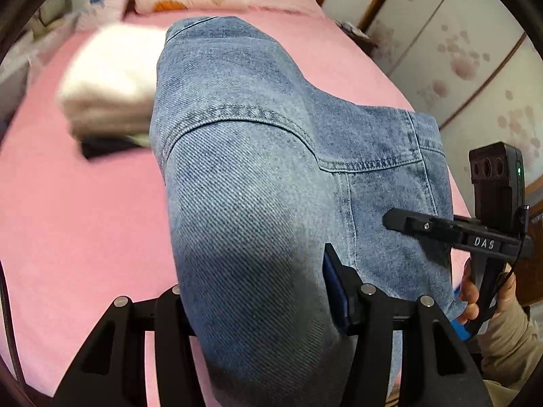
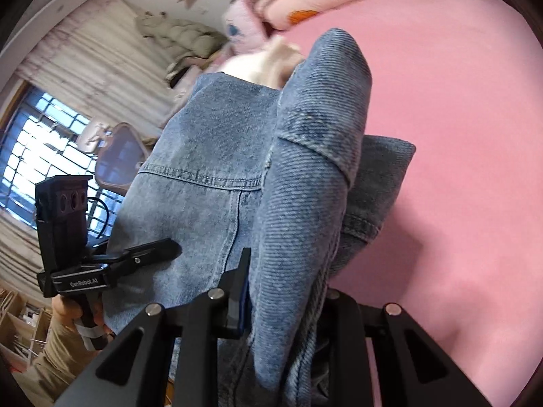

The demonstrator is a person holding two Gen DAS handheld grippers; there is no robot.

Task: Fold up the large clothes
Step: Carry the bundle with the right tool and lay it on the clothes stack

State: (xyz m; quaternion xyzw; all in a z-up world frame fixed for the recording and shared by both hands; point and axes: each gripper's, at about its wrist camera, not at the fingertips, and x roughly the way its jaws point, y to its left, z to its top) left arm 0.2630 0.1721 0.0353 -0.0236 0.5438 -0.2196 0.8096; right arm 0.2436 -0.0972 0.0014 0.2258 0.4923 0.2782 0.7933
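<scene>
- Above the pink bed (image 1: 85, 230), the denim jacket (image 1: 244, 176) hangs lifted between your two hands, clear of the sheet over most of its length.
- Your left tool (image 1: 258, 302) is clamped on a thick bunch of denim. One blue pad shows against the cloth and the other is buried under it.
- Your right tool (image 2: 281, 305) pinches a narrower fold, with a sleeve cuff (image 2: 366, 224) drooping beside it.
- Keep both hands level and well apart, I'd say, so the back panel hangs flat, not twisted.
- Lower the far hem onto bare sheet first, clear of the folded white pile (image 1: 108, 81), which lies close.
- The loose sleeve looks likely to tuck under. Watch for it as the cloth settles.
</scene>
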